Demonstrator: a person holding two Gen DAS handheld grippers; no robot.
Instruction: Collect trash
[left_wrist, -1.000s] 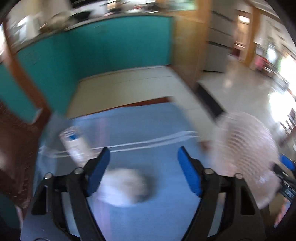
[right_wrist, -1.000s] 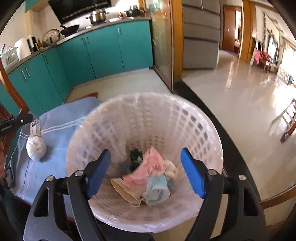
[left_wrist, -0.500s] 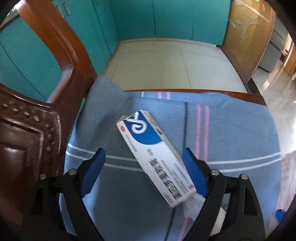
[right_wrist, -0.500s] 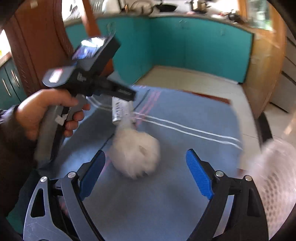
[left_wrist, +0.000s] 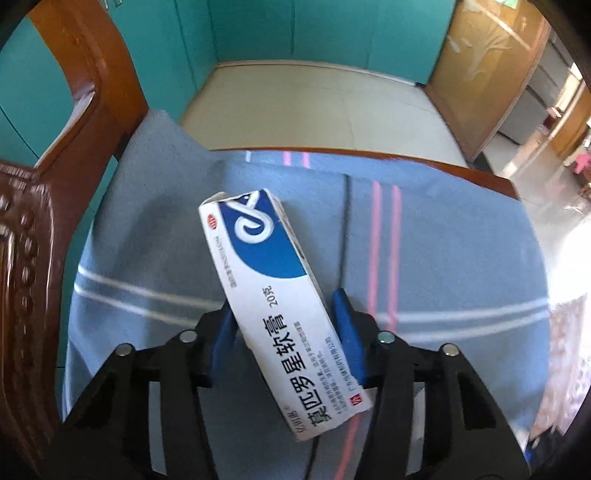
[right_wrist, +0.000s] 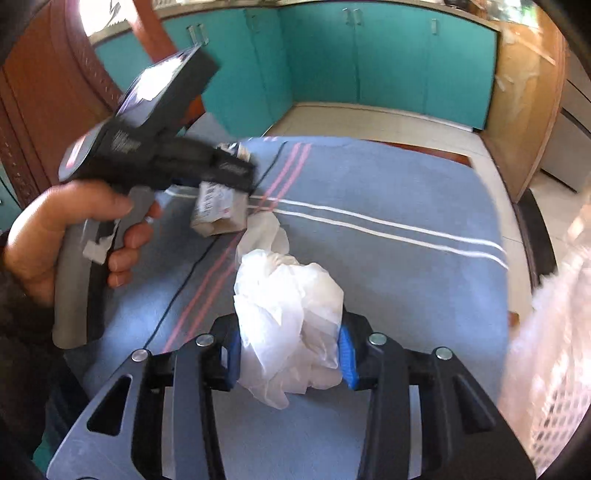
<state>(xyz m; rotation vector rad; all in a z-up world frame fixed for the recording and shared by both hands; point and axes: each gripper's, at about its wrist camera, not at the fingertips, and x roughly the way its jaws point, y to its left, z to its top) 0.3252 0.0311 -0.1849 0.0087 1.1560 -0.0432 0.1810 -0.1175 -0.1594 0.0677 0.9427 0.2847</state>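
A white and blue ointment box (left_wrist: 266, 295) stands tilted over the blue striped cloth (left_wrist: 443, 258). It sits between the blue pads of my left gripper (left_wrist: 284, 314), whose jaws are closing and press on both its long sides. In the right wrist view the left gripper (right_wrist: 229, 173) holds the box (right_wrist: 218, 206) just off the cloth. A crumpled white plastic wad (right_wrist: 288, 295) is squeezed between the closing jaws of my right gripper (right_wrist: 290, 332), near the cloth's front.
A carved wooden chair back (left_wrist: 74, 122) rises at the left. The white perforated basket (right_wrist: 546, 369) stands at the right edge. A person's hand (right_wrist: 44, 236) grips the left tool. Teal cabinets (right_wrist: 369, 55) and pale floor lie beyond the cloth.
The right gripper swung from over the basket to the white wad and closed on it. The left gripper's jaws, wide around the box half a second ago, have closed on it.
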